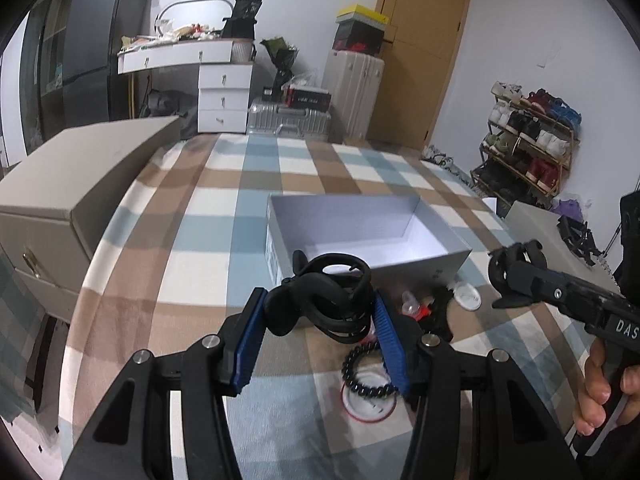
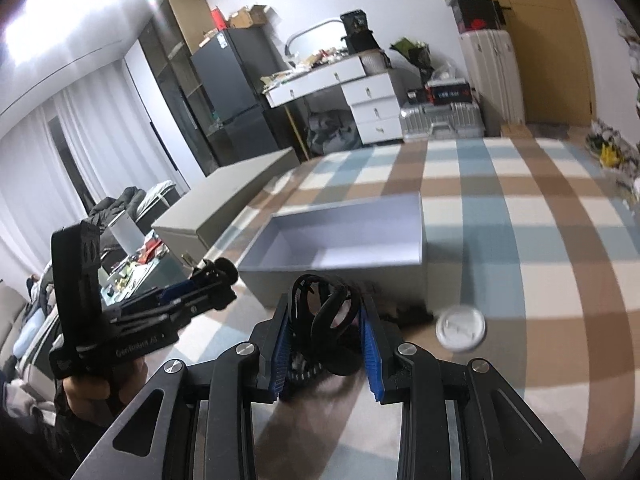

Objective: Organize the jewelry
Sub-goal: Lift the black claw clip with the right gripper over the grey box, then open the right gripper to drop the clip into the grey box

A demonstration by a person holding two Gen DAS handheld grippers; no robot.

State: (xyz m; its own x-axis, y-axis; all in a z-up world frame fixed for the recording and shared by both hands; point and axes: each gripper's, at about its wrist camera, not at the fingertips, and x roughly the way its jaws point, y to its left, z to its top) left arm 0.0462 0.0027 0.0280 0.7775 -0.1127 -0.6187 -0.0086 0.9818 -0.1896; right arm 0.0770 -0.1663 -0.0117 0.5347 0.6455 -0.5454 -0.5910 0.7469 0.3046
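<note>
My left gripper (image 1: 320, 312) is shut on a black hair claw clip (image 1: 324, 294), held just in front of the near wall of an open white box (image 1: 400, 220) on the checked bedspread. My right gripper (image 2: 324, 332) is shut on another black claw clip (image 2: 324, 316), also held above the bed before the white box (image 2: 360, 276). It shows at the right of the left wrist view (image 1: 516, 276); the left gripper (image 2: 216, 276) shows at the left of the right wrist view. A black coiled hair tie (image 1: 366, 372) lies below on a red-rimmed white lid (image 1: 368, 404).
A small white round lid (image 1: 468, 296) lies right of the box, also in the right wrist view (image 2: 460, 328). A red-and-clear small item (image 1: 414, 306) and a black object (image 1: 442, 308) lie by the box. A grey cabinet (image 1: 80, 184) borders the bed's left.
</note>
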